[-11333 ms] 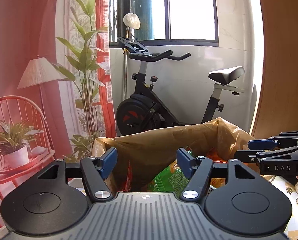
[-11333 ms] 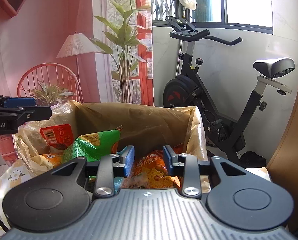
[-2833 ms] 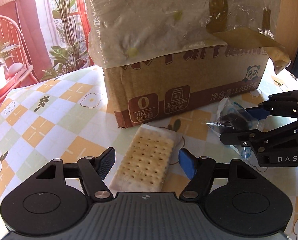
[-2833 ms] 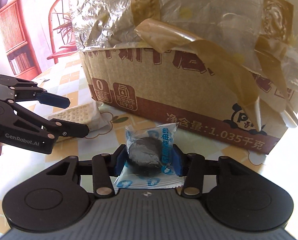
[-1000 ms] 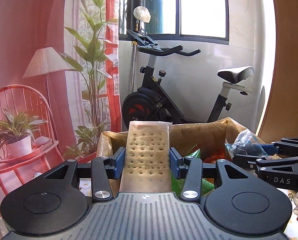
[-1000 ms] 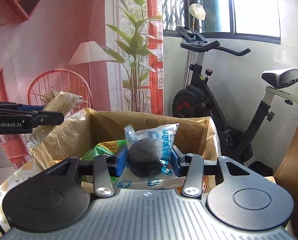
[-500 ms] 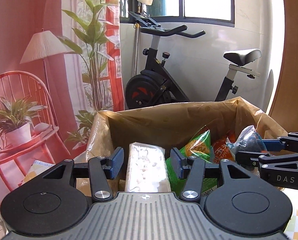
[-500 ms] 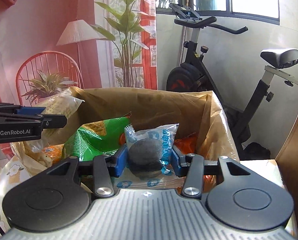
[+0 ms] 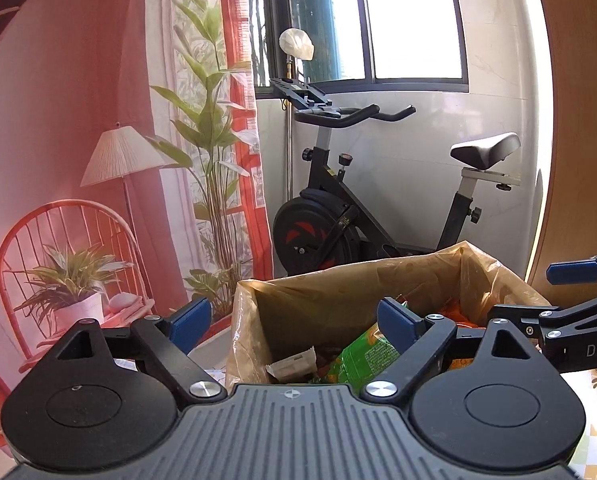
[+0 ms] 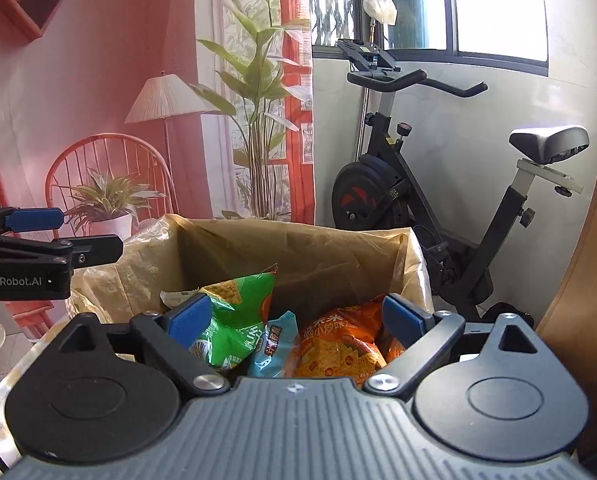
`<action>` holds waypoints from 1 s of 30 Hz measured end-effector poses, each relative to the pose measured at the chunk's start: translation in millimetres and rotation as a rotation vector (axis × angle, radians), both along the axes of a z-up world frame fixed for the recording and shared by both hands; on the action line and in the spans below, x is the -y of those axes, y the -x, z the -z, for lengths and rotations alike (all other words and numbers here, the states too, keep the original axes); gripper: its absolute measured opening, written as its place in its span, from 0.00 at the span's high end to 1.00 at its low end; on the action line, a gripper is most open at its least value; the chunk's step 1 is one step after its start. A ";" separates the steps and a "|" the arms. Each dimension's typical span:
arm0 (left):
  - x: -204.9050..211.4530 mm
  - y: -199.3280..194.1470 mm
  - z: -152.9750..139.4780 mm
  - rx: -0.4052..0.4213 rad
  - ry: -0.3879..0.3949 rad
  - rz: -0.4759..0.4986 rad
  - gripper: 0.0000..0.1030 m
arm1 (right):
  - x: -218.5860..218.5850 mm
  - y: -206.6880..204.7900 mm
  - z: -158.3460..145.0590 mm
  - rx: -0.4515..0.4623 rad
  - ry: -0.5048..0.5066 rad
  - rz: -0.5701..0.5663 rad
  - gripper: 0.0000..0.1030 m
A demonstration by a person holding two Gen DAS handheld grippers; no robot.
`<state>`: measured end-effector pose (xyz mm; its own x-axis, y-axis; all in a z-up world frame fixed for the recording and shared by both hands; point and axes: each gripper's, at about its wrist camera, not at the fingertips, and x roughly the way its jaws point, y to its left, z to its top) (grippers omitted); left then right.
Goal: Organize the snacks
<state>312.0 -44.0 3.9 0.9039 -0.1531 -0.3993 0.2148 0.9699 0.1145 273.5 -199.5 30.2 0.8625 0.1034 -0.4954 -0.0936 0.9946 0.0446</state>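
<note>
A cardboard box lined with clear plastic stands in front of me and holds snack packs. My left gripper is open and empty above its left part. Below it lies the cracker pack beside a green bag. My right gripper is open and empty above the box. Under it sit a green bag, the blue-wrapped cake pack and an orange bag. Each gripper shows at the edge of the other's view, the right one and the left one.
An exercise bike stands behind the box by the window. A backdrop with a red chair, lamp and plants fills the left. A wooden panel rises at the right. The patterned tablecloth shows beside the box.
Both grippers have opened and lifted a little. The cracker pack has dropped from the left gripper into the box, and the blue-wrapped cake pack has dropped from the right gripper.
</note>
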 end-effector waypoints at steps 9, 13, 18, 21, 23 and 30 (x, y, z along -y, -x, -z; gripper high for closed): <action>-0.4 59.3 -36.4 0.075 -0.032 -0.074 0.10 | -10.1 57.7 -43.7 0.091 -0.016 0.034 0.03; -10.9 84.9 -48.9 0.085 0.043 -0.075 0.10 | -12.8 83.3 -54.2 0.119 -0.042 0.046 0.02; -14.3 110.0 -57.7 0.089 0.066 -0.078 0.10 | -15.1 108.3 -59.7 0.136 -0.076 0.050 0.02; -13.8 120.1 -57.7 0.097 0.068 -0.087 0.10 | -14.0 118.1 -59.3 0.136 -0.097 0.050 0.02; -16.2 123.9 -56.9 0.083 0.093 -0.085 0.10 | -13.5 122.2 -58.2 0.130 -0.101 0.048 0.01; -17.8 128.9 -50.7 0.063 0.089 -0.103 0.10 | -13.4 131.3 -56.0 0.124 -0.085 0.053 0.01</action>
<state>183.0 -26.2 54.6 0.9394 -0.0906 -0.3307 0.1090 0.9933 0.0376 142.2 -186.1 86.2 0.9219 0.0937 -0.3760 -0.0516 0.9914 0.1205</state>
